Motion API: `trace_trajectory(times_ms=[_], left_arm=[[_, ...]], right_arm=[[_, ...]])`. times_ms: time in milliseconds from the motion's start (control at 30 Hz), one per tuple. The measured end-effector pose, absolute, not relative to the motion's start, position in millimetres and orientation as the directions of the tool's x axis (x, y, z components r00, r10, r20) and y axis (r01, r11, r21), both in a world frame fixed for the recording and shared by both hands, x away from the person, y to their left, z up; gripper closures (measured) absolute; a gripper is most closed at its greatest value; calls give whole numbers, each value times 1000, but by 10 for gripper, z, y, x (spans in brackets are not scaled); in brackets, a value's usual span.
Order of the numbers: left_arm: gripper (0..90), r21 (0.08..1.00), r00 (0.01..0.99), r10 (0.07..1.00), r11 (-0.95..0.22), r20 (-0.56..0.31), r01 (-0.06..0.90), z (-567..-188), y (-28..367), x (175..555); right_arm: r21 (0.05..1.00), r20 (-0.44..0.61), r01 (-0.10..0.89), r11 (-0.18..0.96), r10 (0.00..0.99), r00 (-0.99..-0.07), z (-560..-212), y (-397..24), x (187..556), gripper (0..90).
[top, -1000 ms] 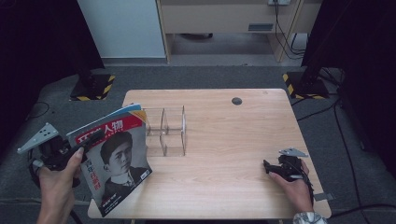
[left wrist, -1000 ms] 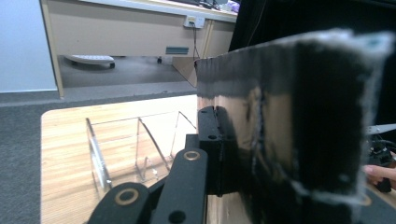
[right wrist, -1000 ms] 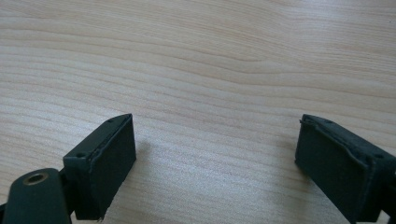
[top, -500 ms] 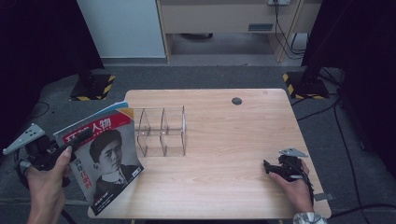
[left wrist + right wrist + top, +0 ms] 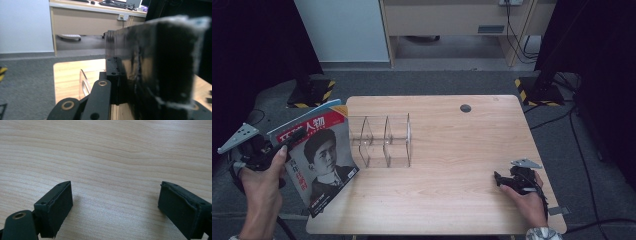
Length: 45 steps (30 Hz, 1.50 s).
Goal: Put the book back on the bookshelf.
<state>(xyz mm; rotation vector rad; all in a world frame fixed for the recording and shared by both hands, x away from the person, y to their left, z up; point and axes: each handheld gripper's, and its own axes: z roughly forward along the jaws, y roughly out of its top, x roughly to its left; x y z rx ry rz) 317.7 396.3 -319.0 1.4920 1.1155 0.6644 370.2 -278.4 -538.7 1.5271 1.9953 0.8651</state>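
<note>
Nearest me, the left gripper (image 5: 259,150) is clamped on the left edge of a magazine (image 5: 319,160), holding it up with the cover facing the ceiling. Over the last second it has carried the magazine leftwards: the cover earlier overlapped the near end of the clear rack (image 5: 384,140), and now it hangs off the table's (image 5: 462,200) left edge, clear of the rack. I judge the person is backing it off to line it up with one of the slots (nothing sits in the rack yet).

In the left gripper view the jaws pinch the magazine's dark, blurred edge, with the rack's clear dividers (image 5: 83,83) beyond.

The right gripper (image 5: 512,179) rests on the table's near right part, where it was a second ago, its jaws apart with only bare wood between them.

The cover shows a red band with large white Chinese characters, "人物" among them, above a black-and-white portrait; the smaller print is too fine to read.

Farther off, a small dark round cap (image 5: 465,108) sits near the table's far edge.
</note>
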Motion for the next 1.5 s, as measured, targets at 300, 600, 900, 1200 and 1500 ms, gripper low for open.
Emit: trace_trajectory(times_ms=[300, 600, 900, 1200, 1500], left_arm=[[866, 967, 376, 912, 70, -162, 246, -3227, 3913, 3394], [866, 971, 357, 920, 85, -162, 223, -3286, 3825, 3649], [866, 982, 351, 929, 60, -120, 180, -3333, 3704, 3796], [866, 984, 349, 931, 45, -104, 173, -3381, 3649, 3883], [866, 987, 354, 929, 57, -107, 149, -3372, 3651, 3901]], right_arm=[[729, 7, 662, 174, 965, -261, -5386, -2783, 3701, 126], [729, 7, 662, 173, 965, -260, -5386, -2783, 3701, 126], [729, 7, 662, 174, 965, -261, -5386, -2783, 3701, 126], [729, 7, 662, 174, 965, -261, -5386, -2783, 3701, 126], [728, 7, 663, 176, 965, -263, -5385, -2784, 3700, 126]])
